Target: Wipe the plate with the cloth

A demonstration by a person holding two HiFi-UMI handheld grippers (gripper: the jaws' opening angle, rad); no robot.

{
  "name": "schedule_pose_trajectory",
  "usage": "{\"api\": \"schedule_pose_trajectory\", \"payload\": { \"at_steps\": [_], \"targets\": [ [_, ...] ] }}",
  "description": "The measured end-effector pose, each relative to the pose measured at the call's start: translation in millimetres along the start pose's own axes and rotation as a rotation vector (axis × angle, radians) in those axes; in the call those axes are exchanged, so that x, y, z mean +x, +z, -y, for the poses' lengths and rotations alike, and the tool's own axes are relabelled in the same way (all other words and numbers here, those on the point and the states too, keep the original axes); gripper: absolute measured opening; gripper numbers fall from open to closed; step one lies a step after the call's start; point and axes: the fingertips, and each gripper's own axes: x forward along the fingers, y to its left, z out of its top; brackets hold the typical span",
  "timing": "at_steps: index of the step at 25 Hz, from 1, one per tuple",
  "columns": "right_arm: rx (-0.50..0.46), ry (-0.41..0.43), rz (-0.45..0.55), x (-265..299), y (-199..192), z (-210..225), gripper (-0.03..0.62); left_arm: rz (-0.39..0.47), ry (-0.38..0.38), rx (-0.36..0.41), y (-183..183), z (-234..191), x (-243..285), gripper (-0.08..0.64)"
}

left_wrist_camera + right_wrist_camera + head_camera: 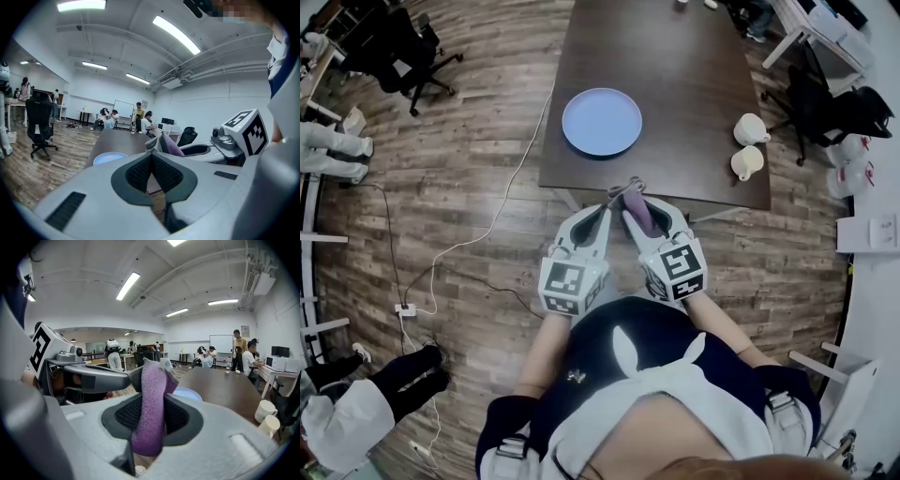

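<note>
While neither hand is over the plate [602, 121] yet, note the state: my right gripper [152, 417] has its jaws part-closed on the purple cloth [153, 380]. My left gripper [151, 161] has its jaws together, nothing between them. Plate lies flat near the table [694, 84] front edge, well apart from the cloth. Plan: lower cloth onto plate centre, wipe in circles, light pressure; left steadies the rim if it slides. Free cloth past the tips looks short, though that is hard to judge.
</note>
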Motion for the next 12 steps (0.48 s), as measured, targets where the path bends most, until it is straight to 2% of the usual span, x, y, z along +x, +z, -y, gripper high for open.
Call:
{"api": "schedule_pose_trajectory", "payload": {
  "at_steps": [6, 12],
  "targets": [
    [0.008, -0.018, -0.006, 38.4, 10.5, 5.2, 0.114, -0.006, -0.016, 0.008, 6.7, -39.2, 14.3, 0.006],
    [0.022, -0.046, 0.001, 57.0, 16.2, 9.5, 0.114, 0.002, -0.038, 0.024, 12.7, -60.0, 22.6, 0.006]
  ]
}}
